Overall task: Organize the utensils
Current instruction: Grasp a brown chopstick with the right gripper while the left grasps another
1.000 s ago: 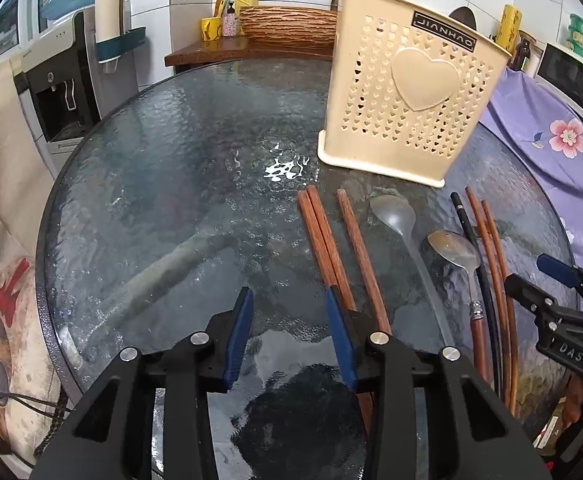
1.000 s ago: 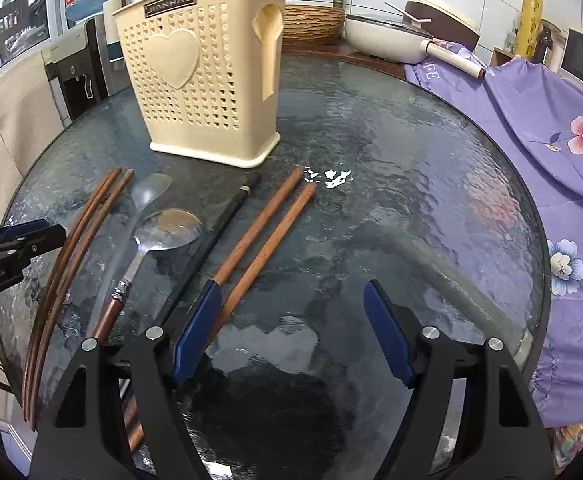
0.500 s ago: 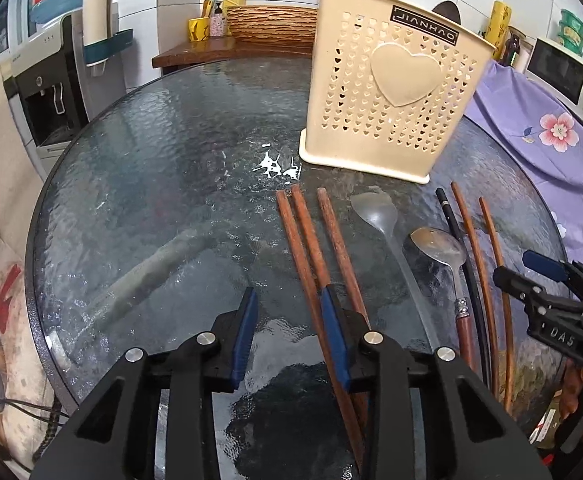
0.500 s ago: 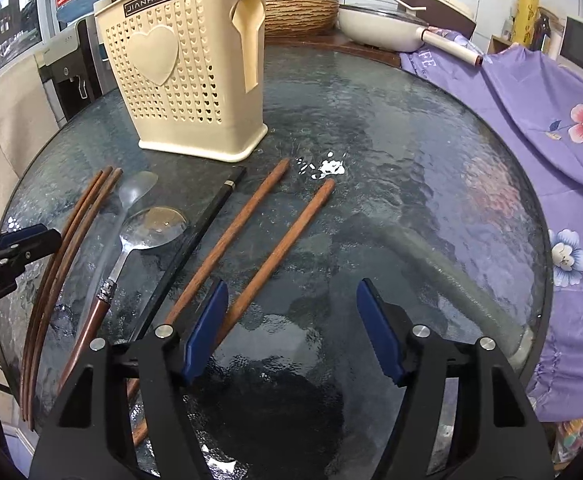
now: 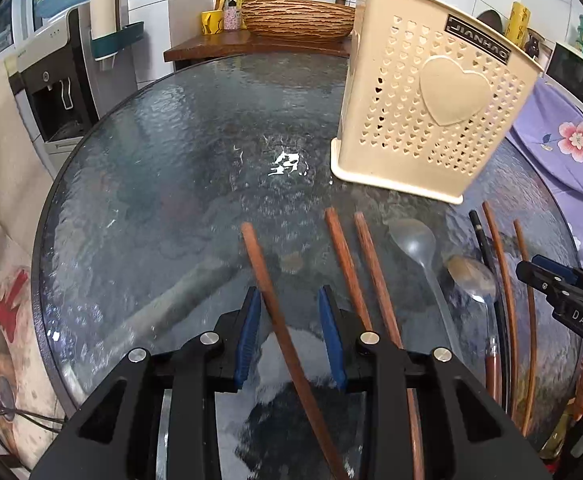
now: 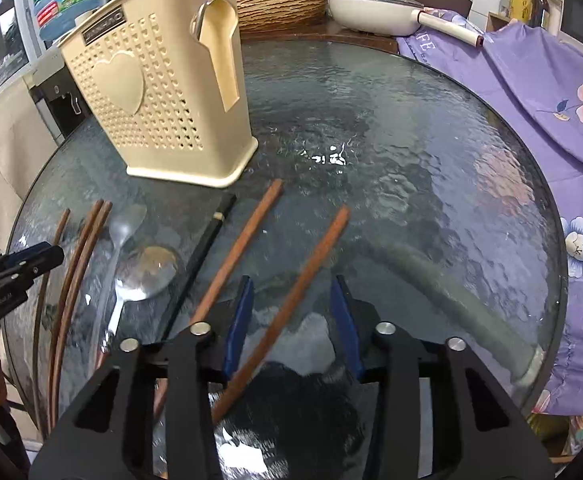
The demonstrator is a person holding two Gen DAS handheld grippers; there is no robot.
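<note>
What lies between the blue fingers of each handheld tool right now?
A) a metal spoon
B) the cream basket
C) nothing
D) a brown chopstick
D: a brown chopstick runs between the left gripper's closing fingers, and another chopstick between the right gripper's, both apparently not yet pinched.

A round glass table (image 5: pixel 163 184) carries everything; behind it a woven basket (image 5: pixel 297 16) sits on a wooden shelf (image 5: pixel 211 44); a water dispenser (image 5: pixel 57 80) stands at the left; a purple flowered cloth (image 6: pixel 531 92) drapes the right, beside a white pan (image 6: pixel 371 10).
</note>
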